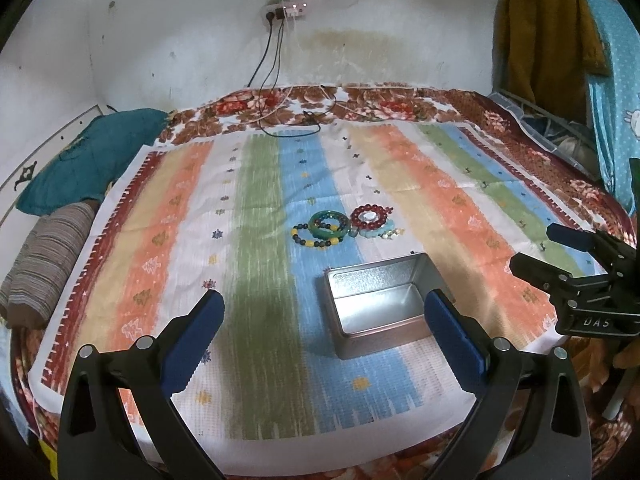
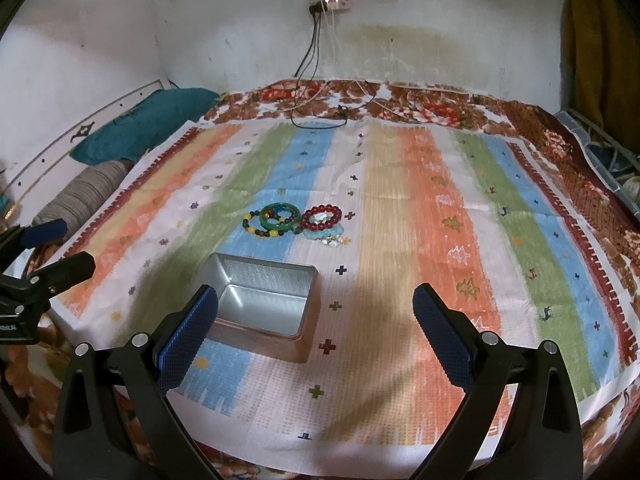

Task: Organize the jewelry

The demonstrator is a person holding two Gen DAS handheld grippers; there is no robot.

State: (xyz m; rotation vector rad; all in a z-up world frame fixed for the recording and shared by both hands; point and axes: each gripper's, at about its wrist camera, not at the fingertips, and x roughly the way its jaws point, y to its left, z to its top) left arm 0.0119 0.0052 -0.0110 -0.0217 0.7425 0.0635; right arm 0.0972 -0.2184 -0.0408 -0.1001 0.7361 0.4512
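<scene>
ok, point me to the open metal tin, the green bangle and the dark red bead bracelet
open metal tin (image 1: 362, 276): left wrist view, far inner wall.
green bangle (image 1: 326, 229): left wrist view, front rim.
dark red bead bracelet (image 2: 307, 222): right wrist view, left-side beads.

The left claw (image 1: 320, 332) is being held wide apart above a striped cloth (image 1: 256, 208), nothing gripped. An open metal tin (image 1: 380, 304) is being framed just ahead, touching the view of its right finger. Beyond the tin, a cluster of bead bracelets (image 1: 346, 226) is lying. The right claw (image 1: 540, 256) is being held off to the right, also parted.
</scene>
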